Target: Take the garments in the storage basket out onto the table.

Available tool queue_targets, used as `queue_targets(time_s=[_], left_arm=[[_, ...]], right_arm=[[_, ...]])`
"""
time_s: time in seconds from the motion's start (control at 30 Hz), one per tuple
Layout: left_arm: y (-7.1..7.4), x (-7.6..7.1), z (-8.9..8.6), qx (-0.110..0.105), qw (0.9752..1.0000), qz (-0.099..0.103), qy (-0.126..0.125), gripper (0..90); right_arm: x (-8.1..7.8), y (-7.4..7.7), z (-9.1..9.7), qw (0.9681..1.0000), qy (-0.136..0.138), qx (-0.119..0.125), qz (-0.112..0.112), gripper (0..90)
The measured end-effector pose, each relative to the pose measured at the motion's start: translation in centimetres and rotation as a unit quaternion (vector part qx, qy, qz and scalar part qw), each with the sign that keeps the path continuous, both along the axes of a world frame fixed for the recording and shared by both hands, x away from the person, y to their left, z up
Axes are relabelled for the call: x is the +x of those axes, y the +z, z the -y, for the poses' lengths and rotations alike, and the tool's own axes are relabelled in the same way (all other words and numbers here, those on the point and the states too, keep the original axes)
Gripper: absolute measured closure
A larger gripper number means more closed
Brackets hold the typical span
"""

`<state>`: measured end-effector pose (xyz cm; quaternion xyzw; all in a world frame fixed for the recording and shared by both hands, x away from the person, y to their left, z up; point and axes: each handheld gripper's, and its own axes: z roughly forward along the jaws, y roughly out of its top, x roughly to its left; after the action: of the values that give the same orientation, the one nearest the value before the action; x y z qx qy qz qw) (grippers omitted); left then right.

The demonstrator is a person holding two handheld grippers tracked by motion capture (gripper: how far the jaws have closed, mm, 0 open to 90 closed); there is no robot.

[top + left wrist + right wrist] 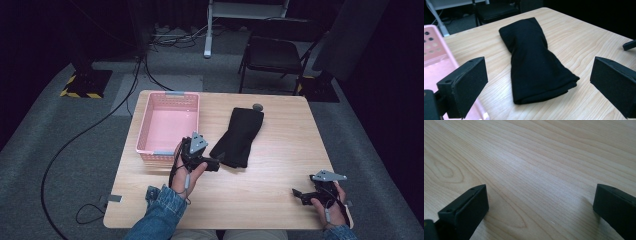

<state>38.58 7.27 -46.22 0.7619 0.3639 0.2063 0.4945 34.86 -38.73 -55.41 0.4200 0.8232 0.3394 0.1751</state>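
A folded black cloth [237,136] lies on the wooden table [280,165], right of a pink plastic basket [167,127]. My left gripper [216,165] stands open just short of the cloth's near end, jaws wide apart with nothing between them. In the left gripper view the black cloth [535,65] lies straight ahead between the jaws of the left gripper [541,86]. My right gripper [299,194] rests low at the table's front right corner, far from the cloth. The right gripper [541,207] is open over bare wood.
The empty basket [434,57] sits close on the left of my left gripper. A small grey round thing [257,106] lies at the cloth's far end. A dark folding chair [275,55] stands beyond the table. Cables run over the floor at left.
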Motion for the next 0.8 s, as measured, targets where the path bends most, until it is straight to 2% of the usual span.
queue_targets(time_s=[0.4, 0.8], left_arm=[[-0.3, -1.1, -2.1, 0.014, 0.9998, 0.007, 0.013, 0.8], [-0.8, -1.9, -3.4, 0.023, 0.9996, 0.006, 0.016, 0.8]], right_arm=[[0.0, 0.0, 0.0, 1.0000, 0.001, 0.000, 0.000, 0.0], [0.0, 0.0, 0.0, 1.0000, 0.003, 0.000, 0.000, 0.0]])
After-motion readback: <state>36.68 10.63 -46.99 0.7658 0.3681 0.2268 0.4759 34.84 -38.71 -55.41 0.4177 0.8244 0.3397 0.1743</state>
